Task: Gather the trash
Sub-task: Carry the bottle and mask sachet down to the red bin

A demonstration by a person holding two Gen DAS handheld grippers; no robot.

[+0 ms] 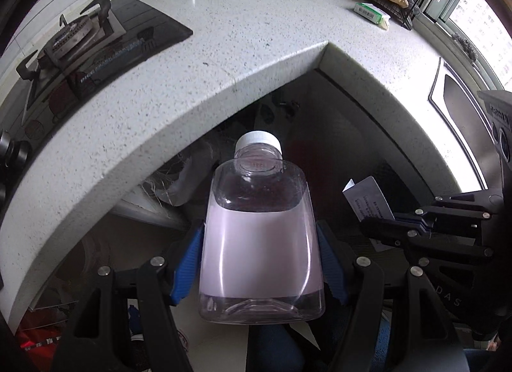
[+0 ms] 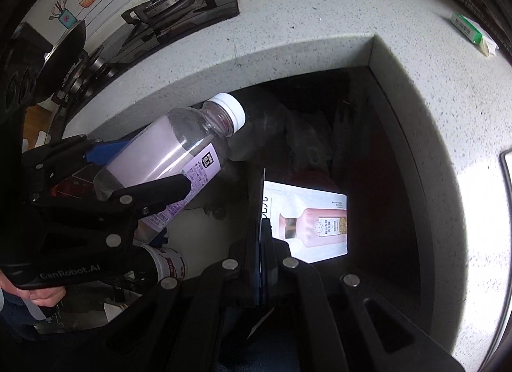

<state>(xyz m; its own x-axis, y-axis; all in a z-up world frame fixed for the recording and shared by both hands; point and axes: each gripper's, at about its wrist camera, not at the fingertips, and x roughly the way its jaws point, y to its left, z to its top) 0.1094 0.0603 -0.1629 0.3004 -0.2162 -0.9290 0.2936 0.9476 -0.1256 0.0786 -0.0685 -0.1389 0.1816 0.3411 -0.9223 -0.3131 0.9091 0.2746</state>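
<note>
Speckled white stone desk (image 1: 224, 52) wraps beyond both claws. Left claw (image 1: 260, 263) grips a clear plastic bottle with lilac label (image 1: 259, 244), long axis along its fingers, white cap forward. Right claw (image 2: 260, 237) pinches shut on a flat white printed packet (image 2: 315, 221), beside it.

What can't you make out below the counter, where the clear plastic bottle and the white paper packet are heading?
- Bin: dark recess under the speckled white countertop; neither view shows a rim.
- Clear plastic bottle with pale purple label: its base hides the left gripper pads' contact.
- White paper packet printed with a pink bottle: near end hidden inside the right gripper.
- Label print: too small.
</note>
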